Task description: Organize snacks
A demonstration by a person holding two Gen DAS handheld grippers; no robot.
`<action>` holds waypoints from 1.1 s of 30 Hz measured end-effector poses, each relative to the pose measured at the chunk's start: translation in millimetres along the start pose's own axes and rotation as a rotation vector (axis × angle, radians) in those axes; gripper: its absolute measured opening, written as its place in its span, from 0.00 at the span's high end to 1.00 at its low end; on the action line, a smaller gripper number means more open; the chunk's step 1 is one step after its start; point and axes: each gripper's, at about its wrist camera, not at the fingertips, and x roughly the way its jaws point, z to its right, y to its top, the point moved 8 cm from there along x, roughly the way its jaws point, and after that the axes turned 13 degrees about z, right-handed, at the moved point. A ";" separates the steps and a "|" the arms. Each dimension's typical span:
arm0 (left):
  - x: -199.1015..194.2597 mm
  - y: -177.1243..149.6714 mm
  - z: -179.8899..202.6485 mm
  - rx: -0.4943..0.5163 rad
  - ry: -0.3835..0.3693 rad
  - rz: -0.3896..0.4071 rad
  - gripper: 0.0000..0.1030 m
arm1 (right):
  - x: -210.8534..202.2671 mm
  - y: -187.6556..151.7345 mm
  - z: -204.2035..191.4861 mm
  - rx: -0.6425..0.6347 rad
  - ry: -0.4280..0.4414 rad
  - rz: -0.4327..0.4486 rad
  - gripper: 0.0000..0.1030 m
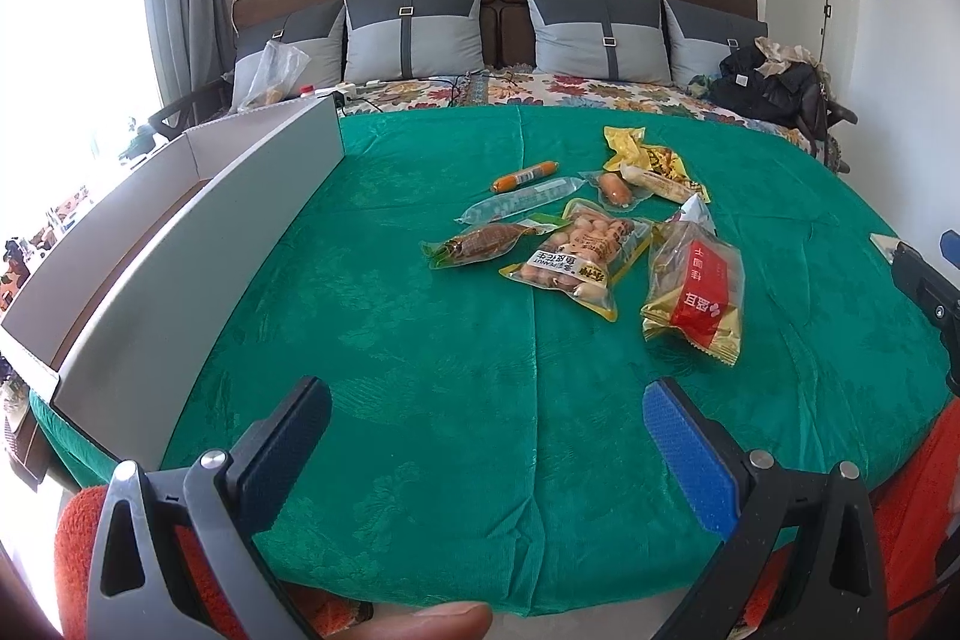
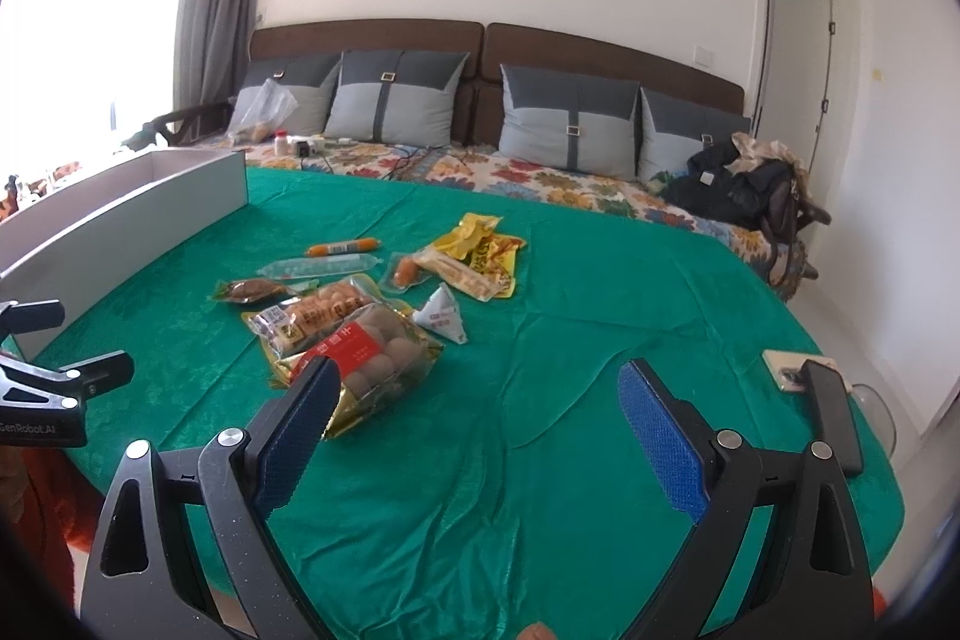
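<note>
Both tools, left tool and right tool, are spread and empty. Take the red pack, nearest the right tool. Grip its midsection, then carry it to the box left of the snacks.

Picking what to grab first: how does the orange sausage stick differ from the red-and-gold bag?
The orange sausage stick is slim and tube-shaped; the red-and-gold bag is wide, puffy and far bigger. The stick lies at the far edge of the pile, toward the pillows; the bag lies nearest both open hand-held grippers. The stick is plain orange; the bag carries a red label. Both rest untouched on the green cloth.
</note>
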 end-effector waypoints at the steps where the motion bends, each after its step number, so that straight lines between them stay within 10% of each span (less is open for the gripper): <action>1: -0.7 0.1 0.1 -0.002 -0.003 0.002 0.00 | -0.3 1.0 1.3 0.004 -0.002 0.002 0.07; 33: 5.4 -3.2 1.0 -0.016 -0.011 -0.007 0.00 | 7.6 -8.7 6.0 0.057 0.019 -0.033 0.07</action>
